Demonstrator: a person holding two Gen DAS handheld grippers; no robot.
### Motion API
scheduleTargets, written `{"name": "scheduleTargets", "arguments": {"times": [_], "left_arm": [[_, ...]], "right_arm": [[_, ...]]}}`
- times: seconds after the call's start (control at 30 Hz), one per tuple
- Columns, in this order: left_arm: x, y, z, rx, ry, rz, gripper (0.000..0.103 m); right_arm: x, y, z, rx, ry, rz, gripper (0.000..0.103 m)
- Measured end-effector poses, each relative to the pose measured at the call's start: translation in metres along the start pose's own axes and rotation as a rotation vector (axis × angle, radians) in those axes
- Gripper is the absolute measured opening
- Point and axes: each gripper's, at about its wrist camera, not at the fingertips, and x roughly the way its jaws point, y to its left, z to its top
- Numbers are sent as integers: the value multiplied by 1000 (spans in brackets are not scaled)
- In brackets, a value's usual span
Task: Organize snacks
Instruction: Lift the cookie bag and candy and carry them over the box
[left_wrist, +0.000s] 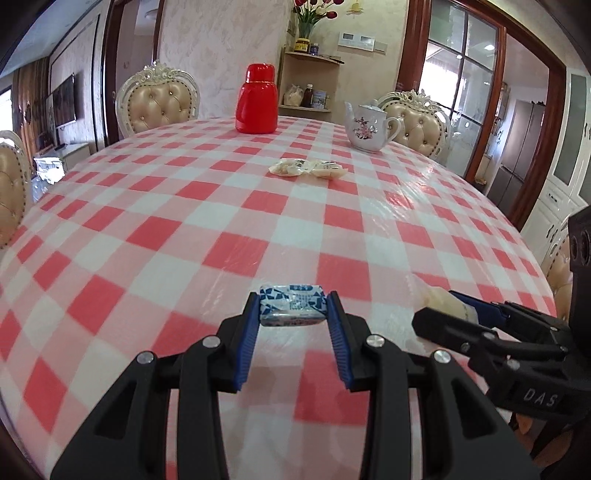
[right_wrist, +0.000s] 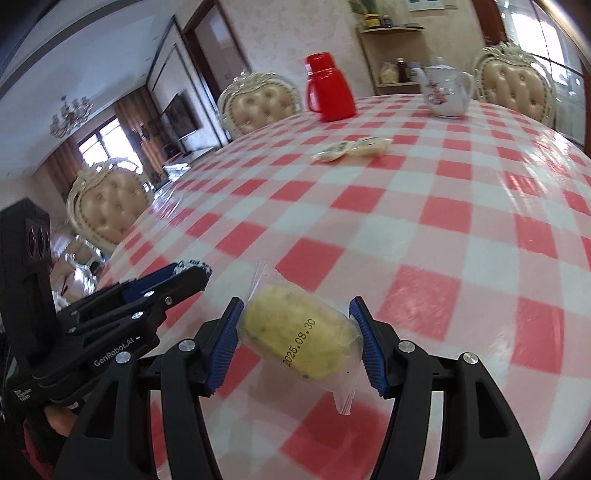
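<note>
My left gripper (left_wrist: 293, 306) is shut on a small blue-and-white wrapped snack (left_wrist: 291, 303), held above the checked tablecloth (left_wrist: 184, 229). My right gripper (right_wrist: 297, 328) is shut on a yellow cake in a clear wrapper (right_wrist: 301, 332) with a printed date. The right gripper (left_wrist: 443, 306) also shows at the right of the left wrist view, the left gripper (right_wrist: 192, 273) at the left of the right wrist view. A small pile of pale wrapped snacks (left_wrist: 308, 168) (right_wrist: 352, 147) lies farther across the table.
A red thermos (left_wrist: 257, 99) (right_wrist: 328, 88) and a white floral teapot (left_wrist: 367, 127) (right_wrist: 445, 88) stand at the far side of the table. Padded chairs (left_wrist: 157, 99) (right_wrist: 110, 206) ring the table. A corner shelf (left_wrist: 310, 81) stands behind it.
</note>
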Motion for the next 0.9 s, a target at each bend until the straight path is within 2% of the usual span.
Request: {"name": "scheduleTargets", "arguments": {"times": [0.37, 0.7, 0.9], "left_arm": [[-59, 46, -34, -7, -9, 87, 37], [-119, 113, -65, -70, -37, 191, 37], [-141, 161, -80, -118, -24, 277, 37]], "right_arm": [[-5, 84, -20, -158, 28, 76, 58], [2, 166, -44, -311, 73, 148, 58], [15, 229, -64, -457, 117, 195, 58]]}}
